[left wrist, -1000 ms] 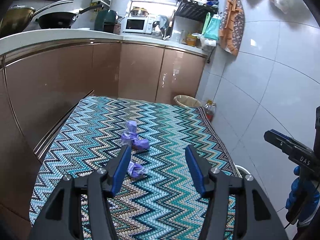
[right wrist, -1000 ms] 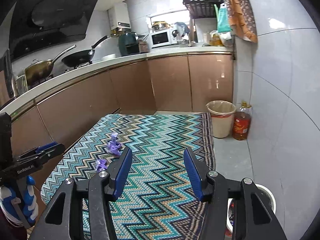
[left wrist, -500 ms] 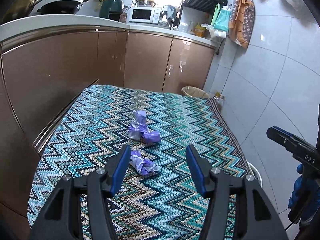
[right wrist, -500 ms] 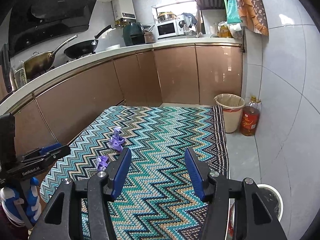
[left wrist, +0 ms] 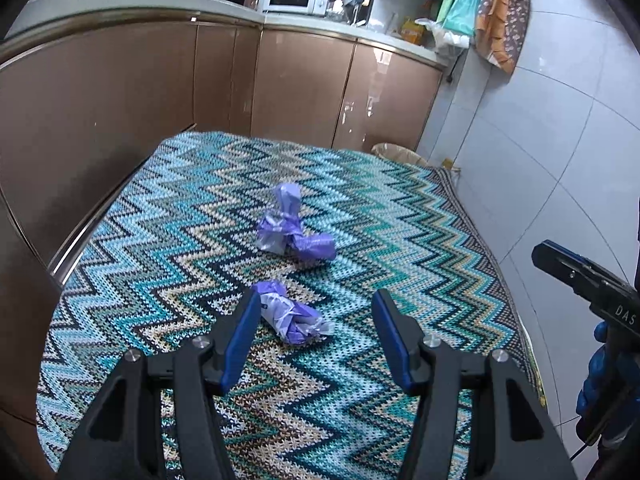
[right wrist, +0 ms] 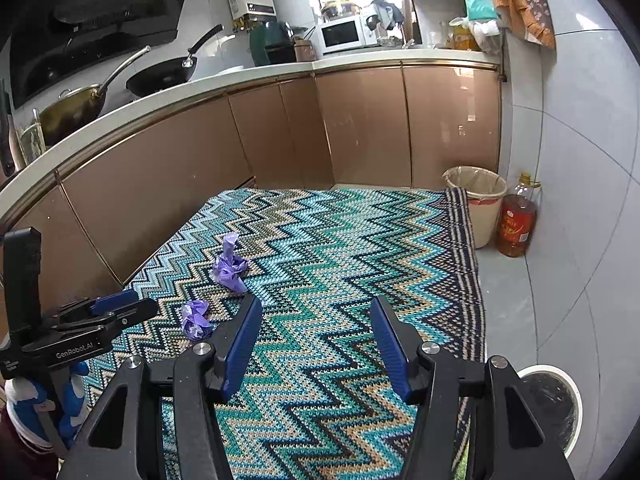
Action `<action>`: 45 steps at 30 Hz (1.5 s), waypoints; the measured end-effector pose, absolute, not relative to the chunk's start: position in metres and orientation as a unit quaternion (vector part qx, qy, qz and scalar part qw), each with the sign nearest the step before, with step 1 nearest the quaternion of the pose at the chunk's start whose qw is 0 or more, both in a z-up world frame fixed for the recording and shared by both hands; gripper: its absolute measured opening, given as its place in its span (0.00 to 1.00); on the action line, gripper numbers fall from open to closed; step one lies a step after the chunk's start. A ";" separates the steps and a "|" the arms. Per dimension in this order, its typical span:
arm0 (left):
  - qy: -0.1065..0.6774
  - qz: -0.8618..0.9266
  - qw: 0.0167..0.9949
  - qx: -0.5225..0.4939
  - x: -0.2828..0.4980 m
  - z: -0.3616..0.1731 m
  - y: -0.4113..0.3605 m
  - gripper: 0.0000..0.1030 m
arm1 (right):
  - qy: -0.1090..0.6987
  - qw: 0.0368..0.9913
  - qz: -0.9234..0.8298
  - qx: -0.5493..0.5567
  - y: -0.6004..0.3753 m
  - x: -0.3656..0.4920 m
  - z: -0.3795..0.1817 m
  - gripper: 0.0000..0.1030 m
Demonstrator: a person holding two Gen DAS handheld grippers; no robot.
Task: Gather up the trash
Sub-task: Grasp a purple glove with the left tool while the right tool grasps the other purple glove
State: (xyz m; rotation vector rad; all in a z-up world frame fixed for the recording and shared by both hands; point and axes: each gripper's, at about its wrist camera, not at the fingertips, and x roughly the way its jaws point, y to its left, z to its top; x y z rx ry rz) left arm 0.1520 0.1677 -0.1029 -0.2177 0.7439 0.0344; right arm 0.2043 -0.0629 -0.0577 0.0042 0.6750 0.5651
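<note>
Left wrist view: left gripper (left wrist: pixel 316 322) with jaws wide and empty above a zigzag rug (left wrist: pixel 400 240); near purple wad (left wrist: pixel 294 316) lies just ahead between the fingers, untouched; far purple wad (left wrist: pixel 292 228) lies beyond. Right wrist view: right gripper (right wrist: pixel 316 330) with jaws wide, empty; both wads lie left of it, bin (right wrist: pixel 476 204) at the rug's far right corner.

A zigzag-patterned rug (right wrist: pixel 344 264) in teal and cream covered the floor beside curved brown cabinets (right wrist: pixel 360 124) under a pale countertop (right wrist: pixel 224 80). Large grey-white tiles (right wrist: pixel 568 128) lined the wall. A microwave (right wrist: pixel 344 34) stood on the countertop's far end.
</note>
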 end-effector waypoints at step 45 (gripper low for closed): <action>0.408 -0.041 0.885 -0.220 0.198 -0.188 0.225 0.38 | 0.419 0.798 0.432 -0.039 0.118 0.312 -0.157 0.52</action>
